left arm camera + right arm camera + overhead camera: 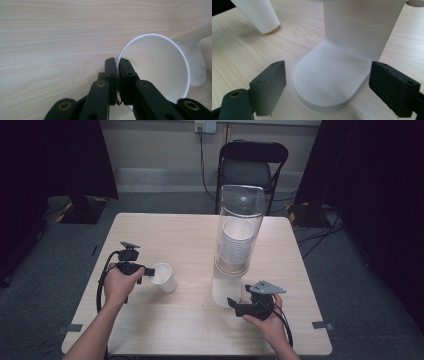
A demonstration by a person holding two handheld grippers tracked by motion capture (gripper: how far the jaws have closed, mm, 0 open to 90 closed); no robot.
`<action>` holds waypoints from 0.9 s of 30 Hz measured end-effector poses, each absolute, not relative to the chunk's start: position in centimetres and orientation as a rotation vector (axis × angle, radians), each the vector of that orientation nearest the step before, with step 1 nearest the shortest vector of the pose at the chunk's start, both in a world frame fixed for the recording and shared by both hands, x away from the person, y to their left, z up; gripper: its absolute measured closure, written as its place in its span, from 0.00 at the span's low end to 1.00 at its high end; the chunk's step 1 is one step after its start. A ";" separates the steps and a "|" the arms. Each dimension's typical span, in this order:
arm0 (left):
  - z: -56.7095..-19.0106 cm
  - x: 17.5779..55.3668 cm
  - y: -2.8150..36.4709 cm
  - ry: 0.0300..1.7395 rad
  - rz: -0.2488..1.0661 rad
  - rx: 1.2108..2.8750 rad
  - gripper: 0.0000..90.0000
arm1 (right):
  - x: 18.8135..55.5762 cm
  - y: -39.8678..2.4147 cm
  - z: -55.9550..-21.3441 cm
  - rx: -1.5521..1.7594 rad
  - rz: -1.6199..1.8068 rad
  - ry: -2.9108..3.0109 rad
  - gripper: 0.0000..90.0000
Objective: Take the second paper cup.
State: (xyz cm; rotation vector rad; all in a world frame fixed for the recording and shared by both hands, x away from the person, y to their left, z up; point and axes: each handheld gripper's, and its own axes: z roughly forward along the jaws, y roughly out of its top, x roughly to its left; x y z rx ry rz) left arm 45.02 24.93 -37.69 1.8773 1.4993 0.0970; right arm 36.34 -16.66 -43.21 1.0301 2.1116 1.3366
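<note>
High view: a pale wooden table (150, 227) bearing a tall clear plastic cup dispenser (239, 227) on a white stand, with a stack of white paper cups (235, 245) inside its tube; a black folding chair (252, 165) stands beyond the far edge. Left of the dispenser and well apart from it, the left gripper (148, 271), held in the person's left hand (119, 284), carries a single white paper cup (164, 277) tilted with its mouth toward the gripper. Left gripper view: the two black jaws are pinched together on the rolled rim of this cup (160, 72), one jaw inside the mouth and one outside, with the wall between the pads (110, 70). Near the front right of the table, the right gripper (234, 304) sits in the right hand (267, 320), just beside the dispenser's foot. Right gripper view: its jaws stand wide apart and hold nothing, flanking the rounded white base (329, 80) without touching it; the carried cup (258, 15) appears at upper left.
</note>
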 end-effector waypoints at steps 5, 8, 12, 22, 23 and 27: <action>-38.1 45.5 24.6 1.505 0.092 1.889 0.90 | 36.9 -16.2 -42.6 1.002 1.361 2.097 0.15; -38.1 45.5 24.4 1.494 0.086 1.883 0.90 | 37.0 -16.1 -42.5 1.006 1.379 2.082 0.15; -37.7 45.1 24.3 1.468 0.102 1.856 0.86 | 37.0 -16.1 -42.5 1.002 1.387 2.070 0.15; -37.0 44.2 24.3 1.401 0.140 1.830 0.71 | 37.3 -15.9 -41.9 1.000 1.389 2.048 0.16; -36.9 44.0 24.4 1.391 0.147 1.834 0.69 | 37.4 -15.9 -41.8 1.001 1.394 2.041 0.16; -36.3 42.9 25.1 1.341 0.153 1.824 0.63 | 37.8 -15.7 -41.6 1.009 1.397 2.033 0.16</action>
